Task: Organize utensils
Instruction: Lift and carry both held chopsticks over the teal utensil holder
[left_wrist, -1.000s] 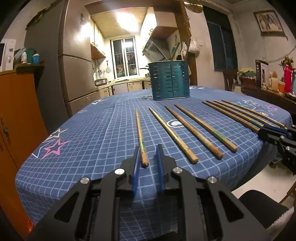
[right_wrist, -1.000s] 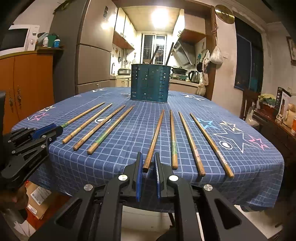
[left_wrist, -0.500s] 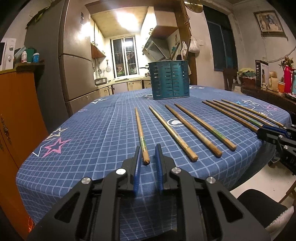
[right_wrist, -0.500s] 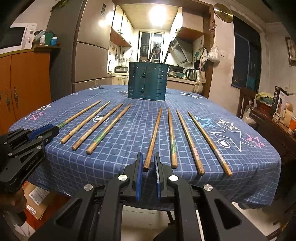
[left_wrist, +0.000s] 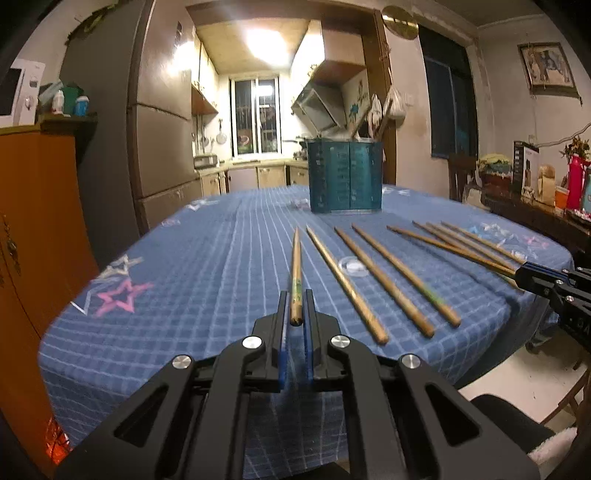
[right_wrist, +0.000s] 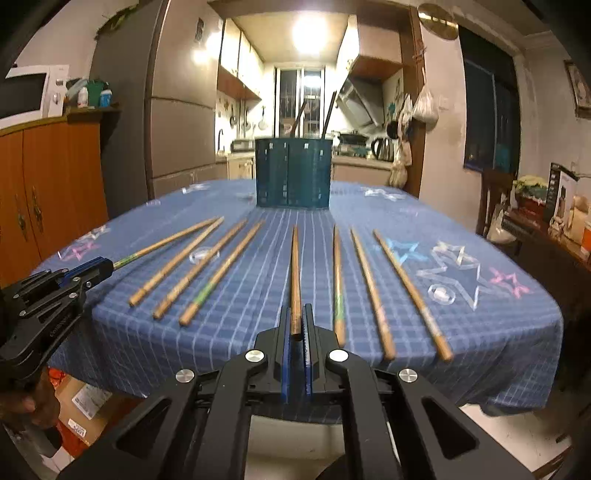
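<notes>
At the near edge of a table (right_wrist: 517, 354) draped in blue grid-patterned cloth with star prints: two black grippers, each just closed on the blunt butt end of one wooden chopstick. Left gripper (left_wrist: 295, 314) clamped on the leftmost chopstick (left_wrist: 296, 266) of the row; right gripper (right_wrist: 295, 325) clamped on a middle chopstick (right_wrist: 295, 269). Six more slim, tapered, round sticks lying loose on the cloth, fanned toward a dark teal slotted utensil holder (right_wrist: 293, 171) upright at the far centre, a couple of dark utensil handles already inside. Likely step: pickup, grips just secured. Next, probably: lifting both sticks clear, tilting tips down, dropping into the holder without slipping on smooth wood.
</notes>
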